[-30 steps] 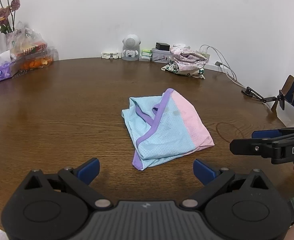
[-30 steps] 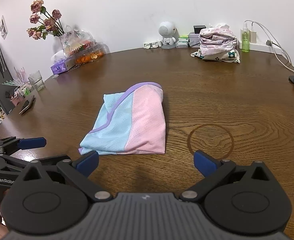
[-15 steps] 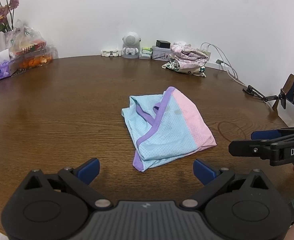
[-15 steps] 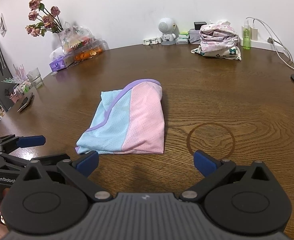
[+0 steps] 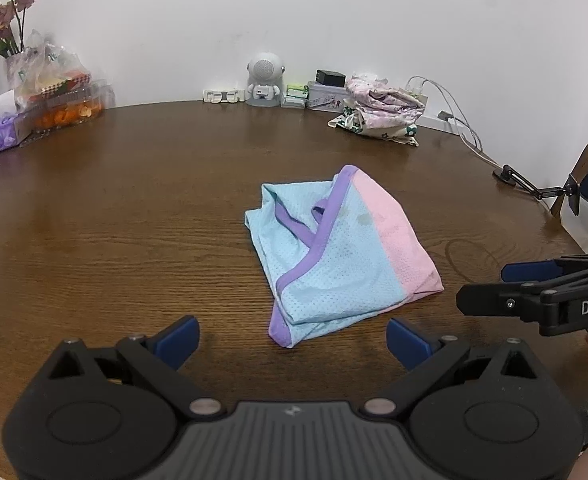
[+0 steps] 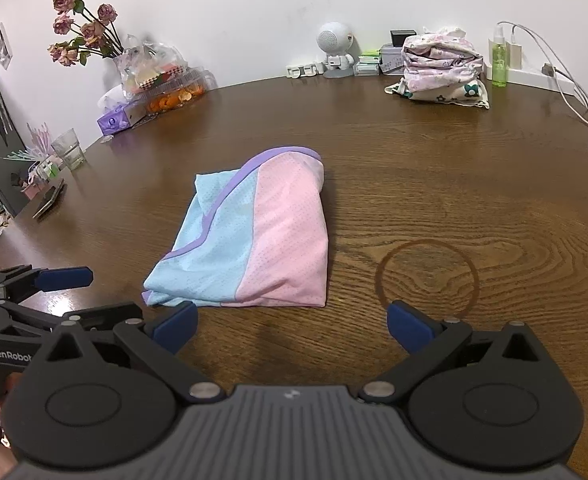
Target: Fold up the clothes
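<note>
Left wrist view: the folded garment (image 5: 341, 256) lies on the table (image 5: 94, 240), mid-surface, long axis running from its purple-trimmed near corner away and rightward, pink strip along its right edge. The left gripper (image 5: 292, 335) hangs just short of that corner, fingers spread wide, empty. From the right wrist, the right gripper (image 6: 292, 326) is likewise spread and empty, near the garment's (image 6: 250, 236) closest edge.

- I am easing my left tool (image 5: 292, 338) closer to the folded shorts (image 5: 341, 256), whose near purple corner is now sitting just ahead of its open fingers.
- I am bringing my right tool (image 6: 292, 326) in too, its left fingertip (image 6: 176, 322) now almost meeting the blue hem.
</note>
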`<state>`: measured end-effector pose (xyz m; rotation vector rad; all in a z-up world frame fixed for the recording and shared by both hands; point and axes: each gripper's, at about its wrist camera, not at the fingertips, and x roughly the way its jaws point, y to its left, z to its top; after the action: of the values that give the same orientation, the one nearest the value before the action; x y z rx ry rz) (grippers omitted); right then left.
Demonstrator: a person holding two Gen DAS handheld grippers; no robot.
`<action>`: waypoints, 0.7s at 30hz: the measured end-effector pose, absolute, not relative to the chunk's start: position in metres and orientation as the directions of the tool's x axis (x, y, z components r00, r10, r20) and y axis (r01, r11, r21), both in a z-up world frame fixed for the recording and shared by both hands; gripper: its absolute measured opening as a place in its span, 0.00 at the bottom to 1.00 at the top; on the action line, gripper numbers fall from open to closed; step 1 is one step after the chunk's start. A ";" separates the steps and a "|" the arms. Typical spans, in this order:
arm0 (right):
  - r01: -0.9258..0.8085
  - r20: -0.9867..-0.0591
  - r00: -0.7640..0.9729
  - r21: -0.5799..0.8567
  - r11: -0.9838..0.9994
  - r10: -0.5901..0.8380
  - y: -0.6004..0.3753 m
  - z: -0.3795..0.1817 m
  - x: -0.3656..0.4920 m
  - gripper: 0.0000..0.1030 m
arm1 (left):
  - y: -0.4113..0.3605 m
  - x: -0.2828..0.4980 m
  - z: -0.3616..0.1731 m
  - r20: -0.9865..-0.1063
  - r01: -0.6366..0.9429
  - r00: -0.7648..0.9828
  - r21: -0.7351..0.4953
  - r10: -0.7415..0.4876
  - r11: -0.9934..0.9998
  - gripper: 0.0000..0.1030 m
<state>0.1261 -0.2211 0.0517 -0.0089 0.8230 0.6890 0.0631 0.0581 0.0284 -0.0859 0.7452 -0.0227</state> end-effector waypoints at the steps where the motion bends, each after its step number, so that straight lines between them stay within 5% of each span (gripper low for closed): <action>1: -0.568 -0.677 0.476 0.250 0.784 0.560 -0.221 0.051 0.127 1.00 | 0.059 0.065 0.028 -0.678 -0.012 0.733 -0.087 -0.051 0.996 0.97; 12: -0.611 -0.647 0.456 0.271 0.743 0.611 -0.210 0.050 0.156 1.00 | 0.079 0.095 0.030 -0.675 -0.063 0.737 -0.139 -0.048 0.988 0.97; 18: -0.630 -0.635 0.441 0.285 0.723 0.635 -0.202 0.043 0.174 0.98 | 0.081 0.117 0.023 -0.691 -0.045 0.718 -0.167 -0.084 0.985 0.78; 21: -0.636 -0.641 0.427 0.288 0.716 0.637 -0.198 0.039 0.185 0.86 | 0.080 0.129 0.018 -0.706 -0.032 0.700 -0.184 -0.110 0.982 0.66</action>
<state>0.1855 -0.1982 0.0386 0.0017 0.8017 0.7955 0.1292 0.0804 0.0180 -0.1880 0.7959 -0.0435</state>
